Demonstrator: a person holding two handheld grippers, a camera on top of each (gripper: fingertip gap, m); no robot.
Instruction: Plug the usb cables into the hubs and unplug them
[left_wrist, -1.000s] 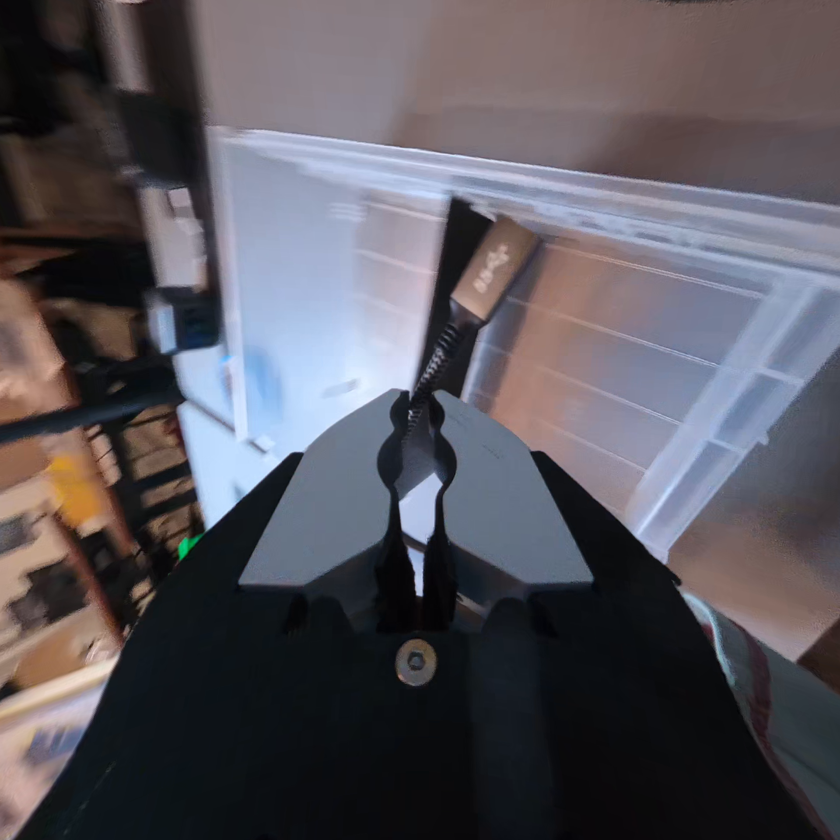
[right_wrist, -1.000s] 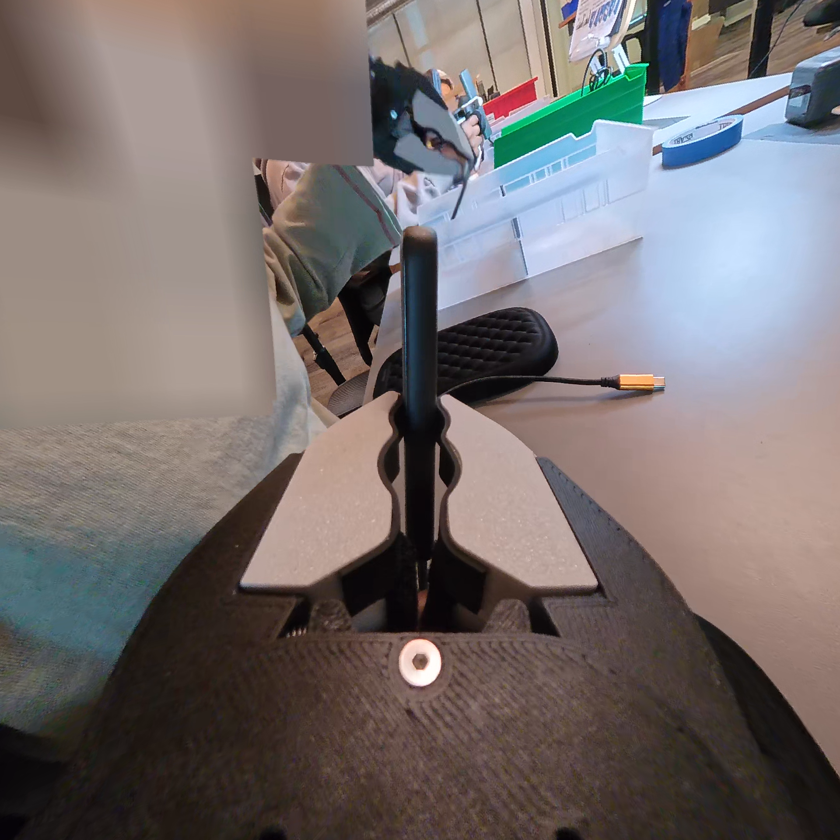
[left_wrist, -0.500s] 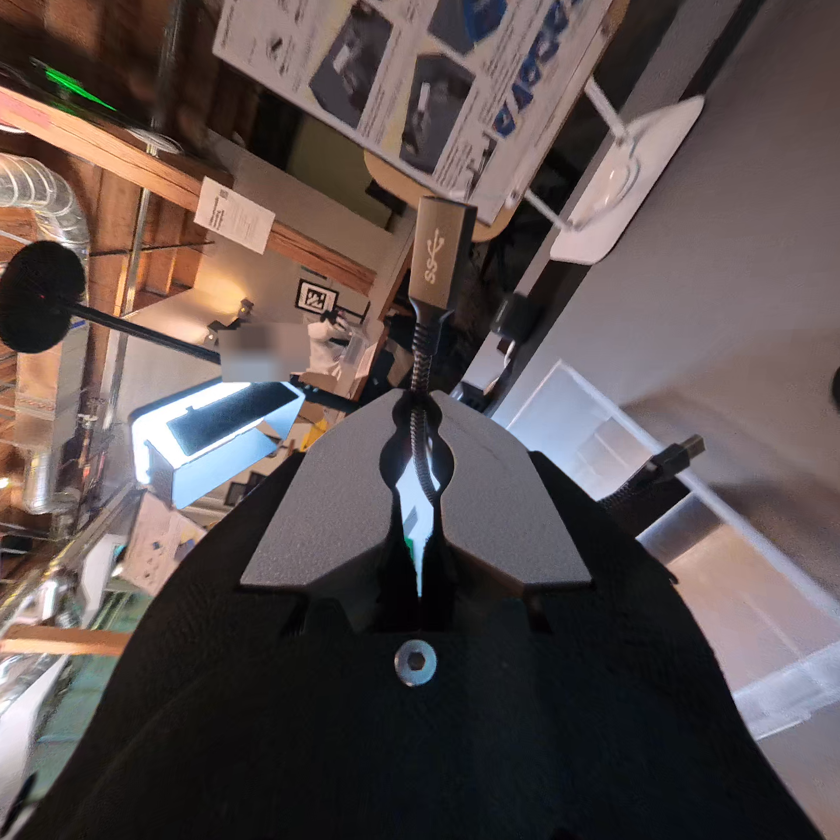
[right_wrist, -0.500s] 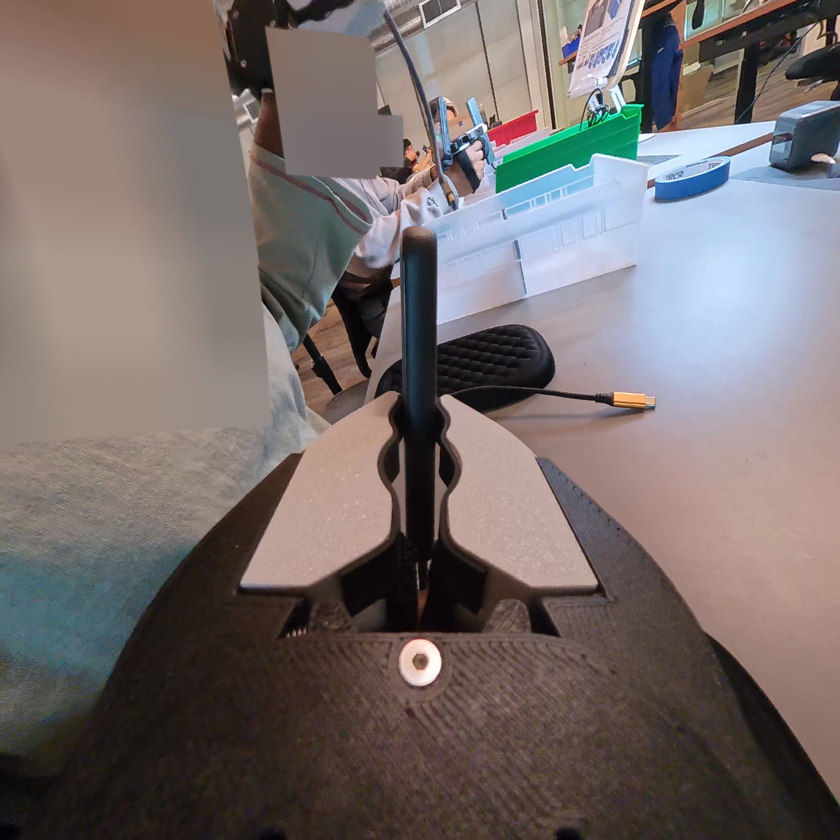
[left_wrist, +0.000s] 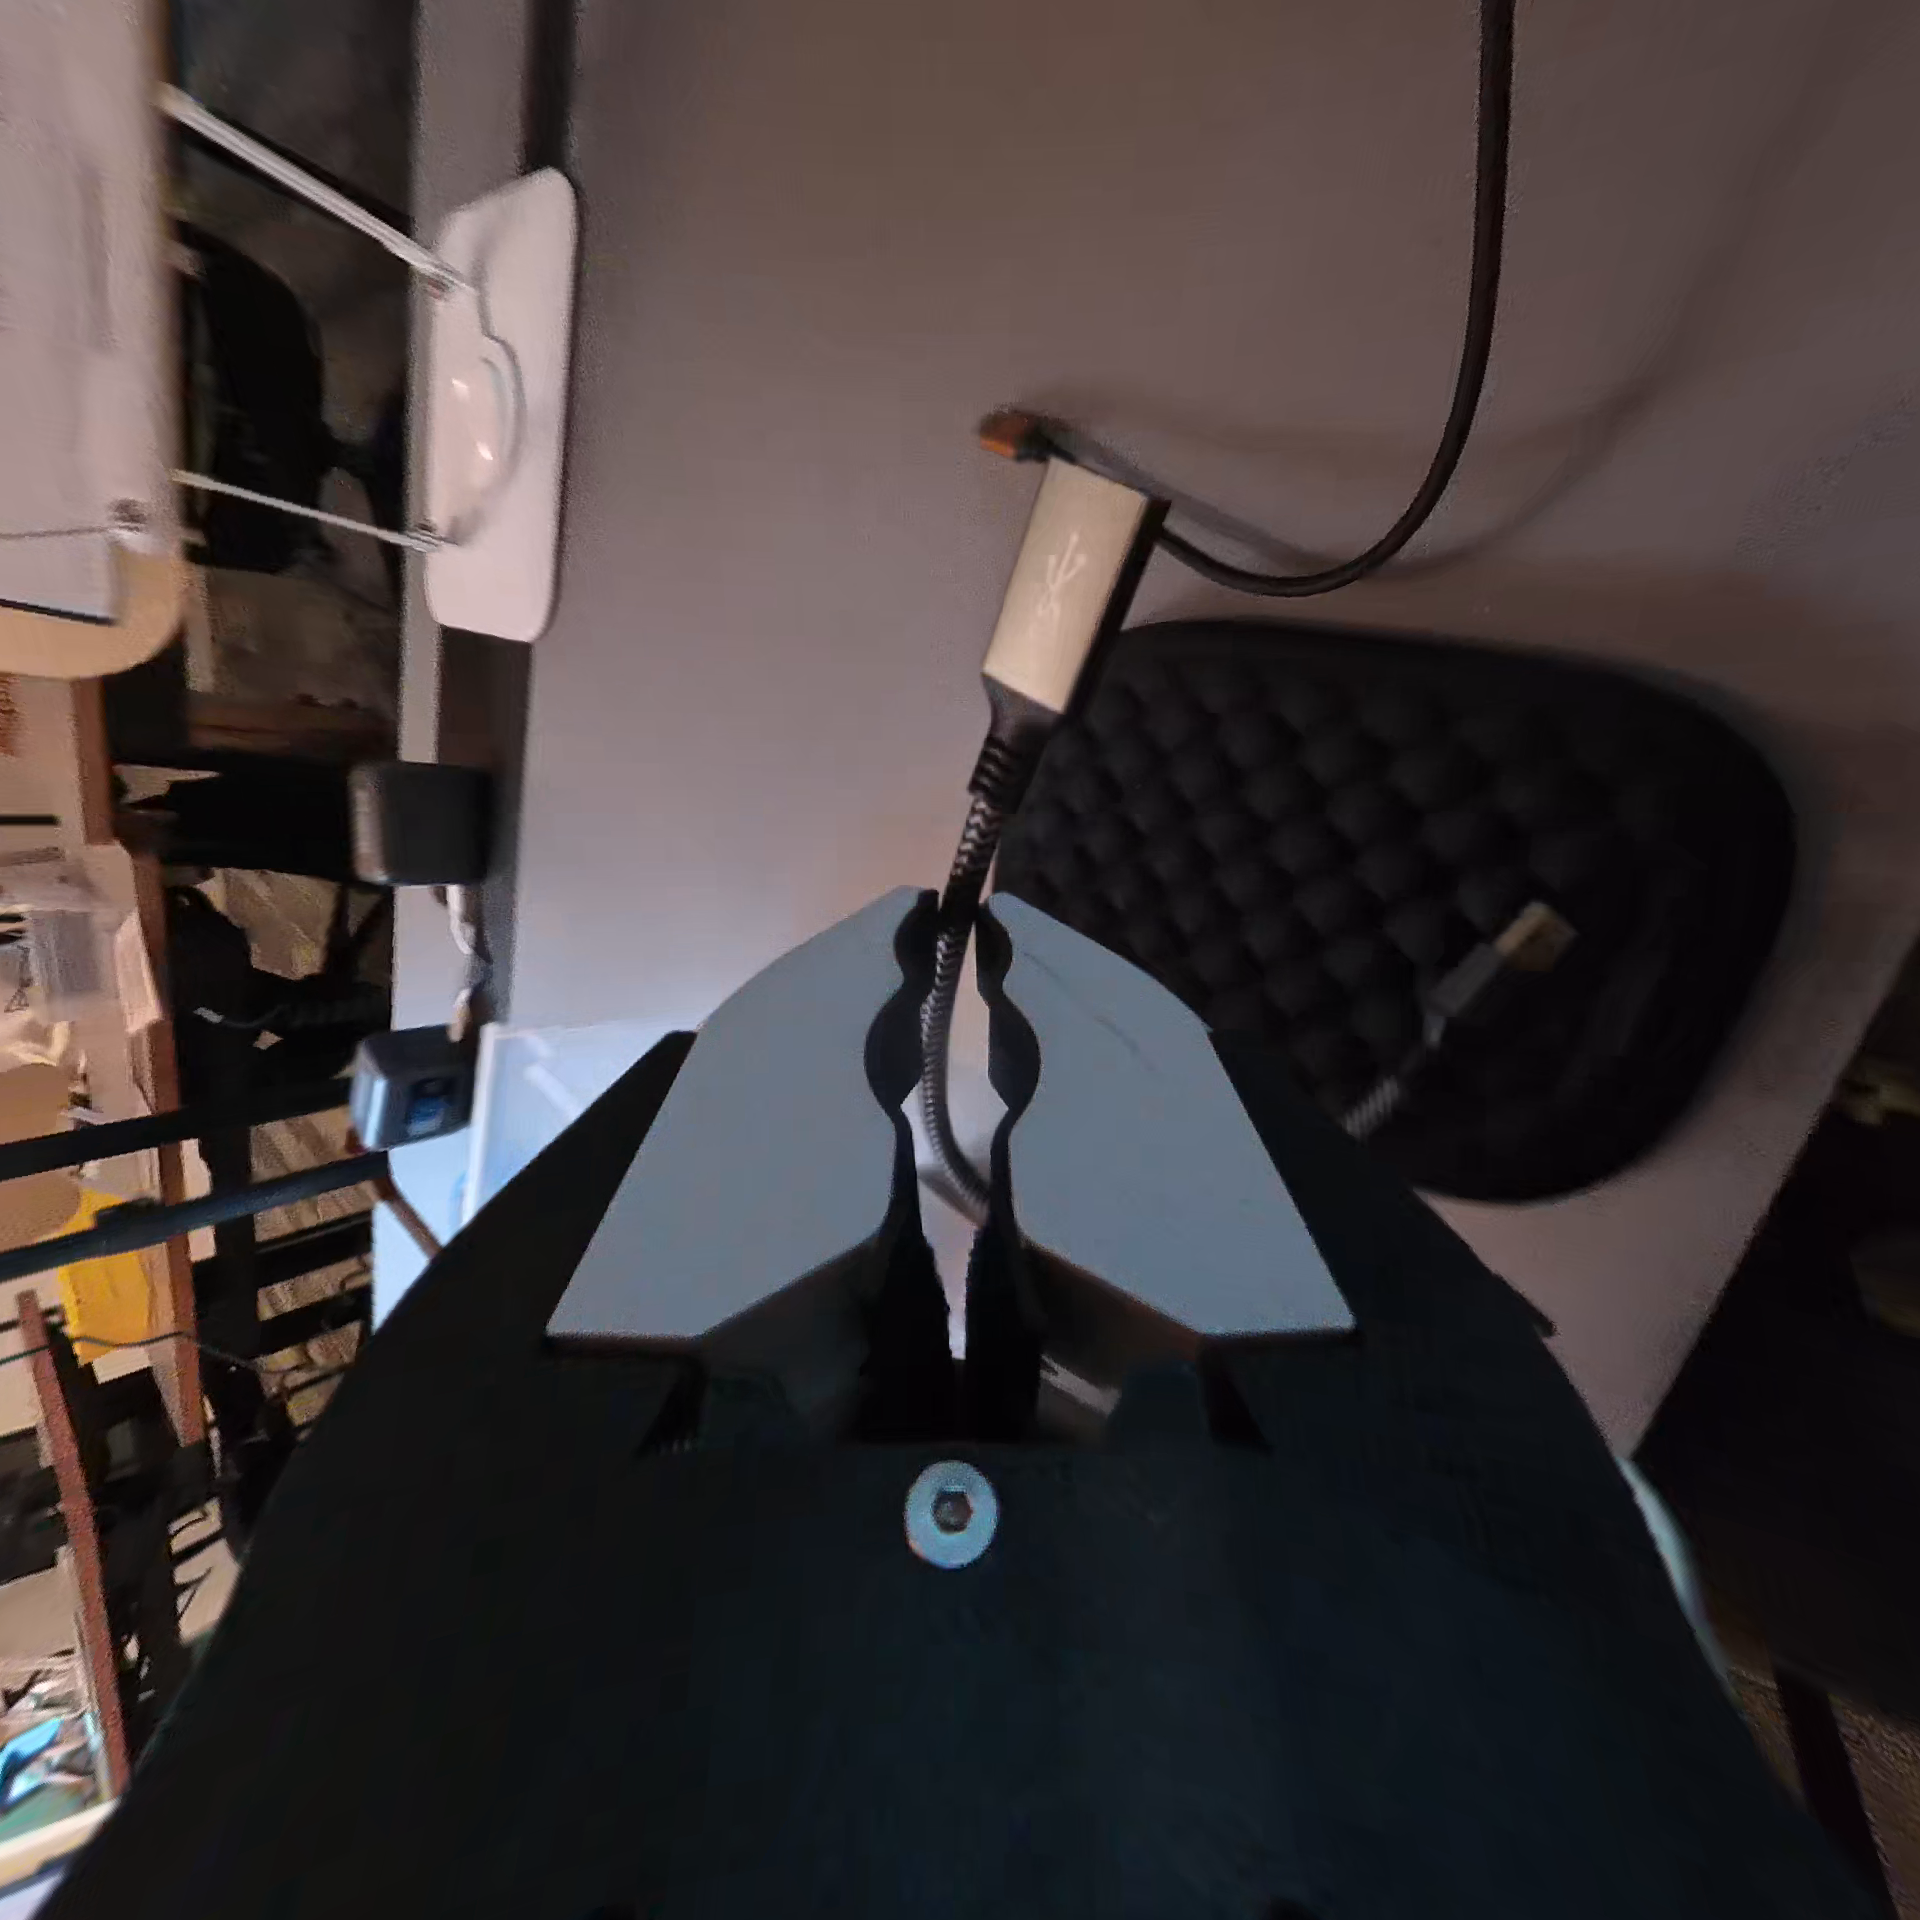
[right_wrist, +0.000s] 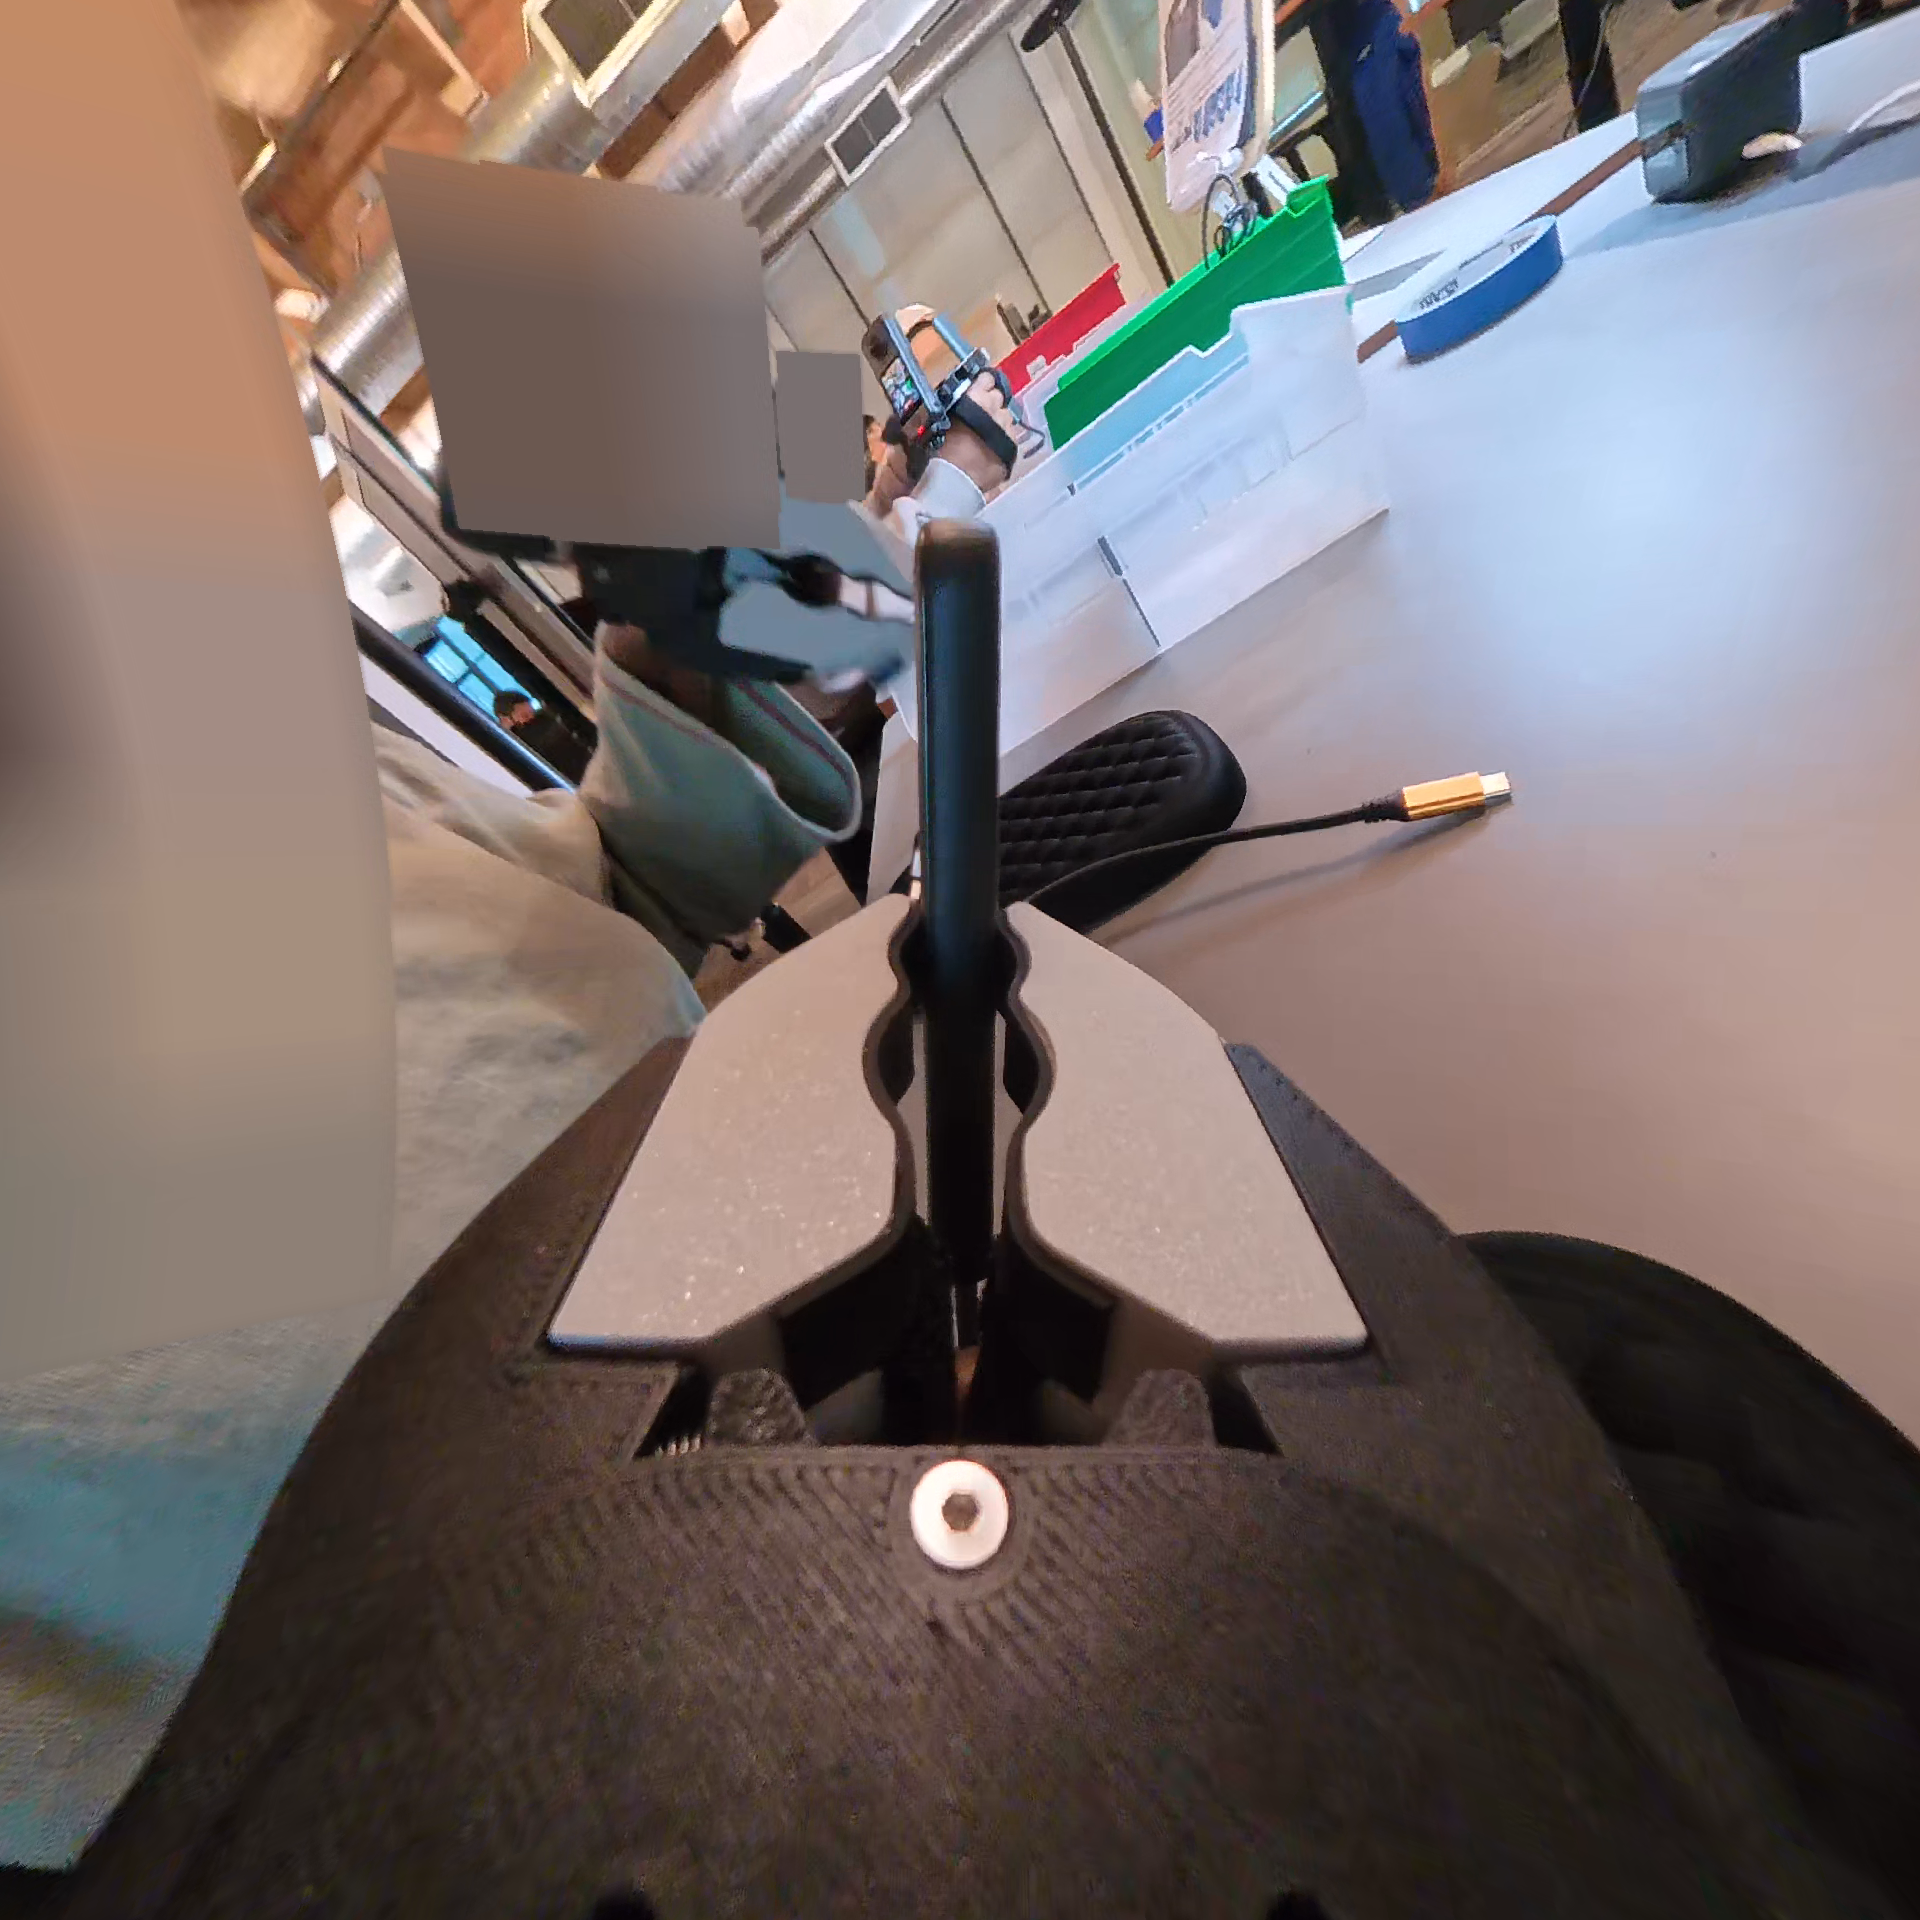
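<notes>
With the left hand-held gripper (left_wrist: 951, 914) clenched on the braided grey cable just behind its silver USB plug (left_wrist: 1065, 587), and the right hand-held gripper (right_wrist: 956, 925) grasping the slim black hub (right_wrist: 956, 727) upright over the grey bench (right_wrist: 1558, 935) edge, I would first square the plug to a port, then push straight.

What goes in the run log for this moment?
left tongs: shut on braided cable | right tongs: shut on black hub | plug: not inserted
</notes>
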